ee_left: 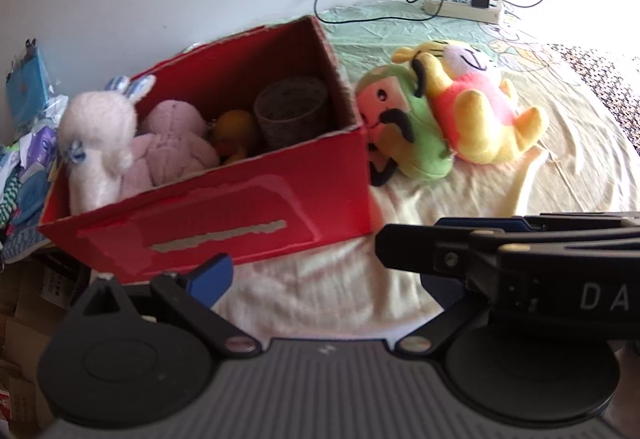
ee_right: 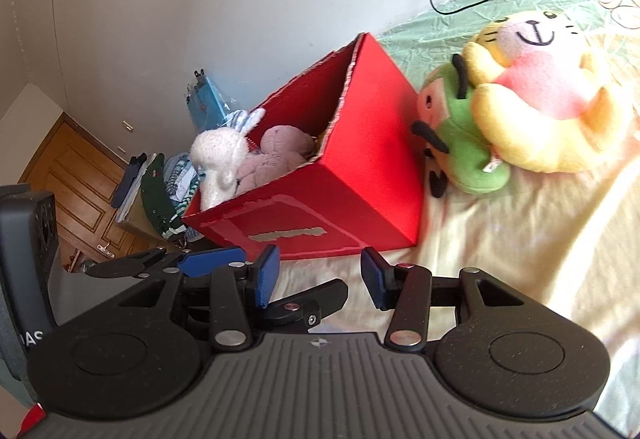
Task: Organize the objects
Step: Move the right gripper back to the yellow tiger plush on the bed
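A red cardboard box [ee_left: 224, 215] stands open on the bed. It holds a white bunny plush [ee_left: 96, 135], a pink plush [ee_left: 176, 143], a yellow duck [ee_left: 234, 133] and a woven cup [ee_left: 292, 111]. Against the box's right side lie a green watermelon plush [ee_left: 404, 127] and a yellow-and-pink tiger plush [ee_left: 476, 111]. My left gripper [ee_left: 324, 279] is open and empty in front of the box, and its right finger is hidden. My right gripper [ee_right: 320, 277] is open with only sheet between its pads. It crosses the left wrist view side-on [ee_left: 404, 243].
A power strip [ee_left: 460, 5] with a black charger and cables lies at the bed's far edge by the wall. Folded clothes [ee_right: 168, 179] and a blue packet [ee_left: 28, 87] sit left of the box. A wooden door [ee_right: 76, 183] is lower left.
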`<action>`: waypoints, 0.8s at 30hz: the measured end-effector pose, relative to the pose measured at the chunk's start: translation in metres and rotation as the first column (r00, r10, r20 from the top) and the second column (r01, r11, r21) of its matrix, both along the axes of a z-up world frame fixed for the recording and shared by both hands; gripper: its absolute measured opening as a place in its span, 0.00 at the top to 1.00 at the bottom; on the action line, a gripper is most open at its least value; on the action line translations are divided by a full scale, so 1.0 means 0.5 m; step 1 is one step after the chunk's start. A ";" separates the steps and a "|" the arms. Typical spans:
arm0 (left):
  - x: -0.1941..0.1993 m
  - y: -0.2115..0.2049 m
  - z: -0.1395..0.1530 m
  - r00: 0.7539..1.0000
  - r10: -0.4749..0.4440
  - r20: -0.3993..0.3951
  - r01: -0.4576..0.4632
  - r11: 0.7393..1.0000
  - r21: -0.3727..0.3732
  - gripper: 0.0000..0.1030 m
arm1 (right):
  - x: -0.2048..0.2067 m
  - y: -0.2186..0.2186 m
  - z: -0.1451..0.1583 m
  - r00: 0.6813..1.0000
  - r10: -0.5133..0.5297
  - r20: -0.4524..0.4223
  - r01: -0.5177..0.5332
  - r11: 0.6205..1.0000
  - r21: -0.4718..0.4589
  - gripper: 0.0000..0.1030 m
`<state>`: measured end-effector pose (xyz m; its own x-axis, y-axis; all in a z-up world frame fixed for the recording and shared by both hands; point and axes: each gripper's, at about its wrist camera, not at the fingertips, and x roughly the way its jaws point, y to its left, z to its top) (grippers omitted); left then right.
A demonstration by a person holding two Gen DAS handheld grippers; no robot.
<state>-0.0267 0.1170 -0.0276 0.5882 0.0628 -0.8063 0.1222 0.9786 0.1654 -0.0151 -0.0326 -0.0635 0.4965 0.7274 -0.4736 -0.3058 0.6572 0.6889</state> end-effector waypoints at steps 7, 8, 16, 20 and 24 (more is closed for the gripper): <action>0.011 -0.070 -0.019 0.997 -0.065 -0.029 0.064 0.998 -0.012 0.03 | 0.005 -0.063 -0.023 0.998 -0.058 -0.035 0.058 0.998 -0.014 0.52; 0.012 -0.081 -0.022 0.997 -0.076 -0.032 0.075 0.997 -0.013 0.03 | 0.006 -0.073 -0.027 0.997 -0.069 -0.041 0.069 0.998 -0.014 0.52; 0.038 -0.166 -0.035 0.986 -0.166 -0.026 0.166 0.986 -0.013 0.03 | 0.027 -0.168 -0.061 0.973 -0.199 -0.116 0.201 0.980 0.003 0.52; 0.076 -0.185 -0.029 0.984 -0.178 -0.001 0.178 0.983 -0.047 0.03 | 0.046 -0.217 -0.071 0.948 -0.282 -0.146 0.289 0.957 0.024 0.51; 0.119 -0.194 -0.028 0.986 -0.168 0.022 0.169 0.981 -0.096 0.03 | 0.073 -0.264 -0.081 0.913 -0.365 -0.184 0.379 0.924 0.050 0.51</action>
<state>0.0327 0.0199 -0.0415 0.5944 -0.1165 -0.7957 0.2851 0.9557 0.0731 0.0215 -0.1645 -0.1039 0.6575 0.5456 -0.5197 0.0744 0.6394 0.7653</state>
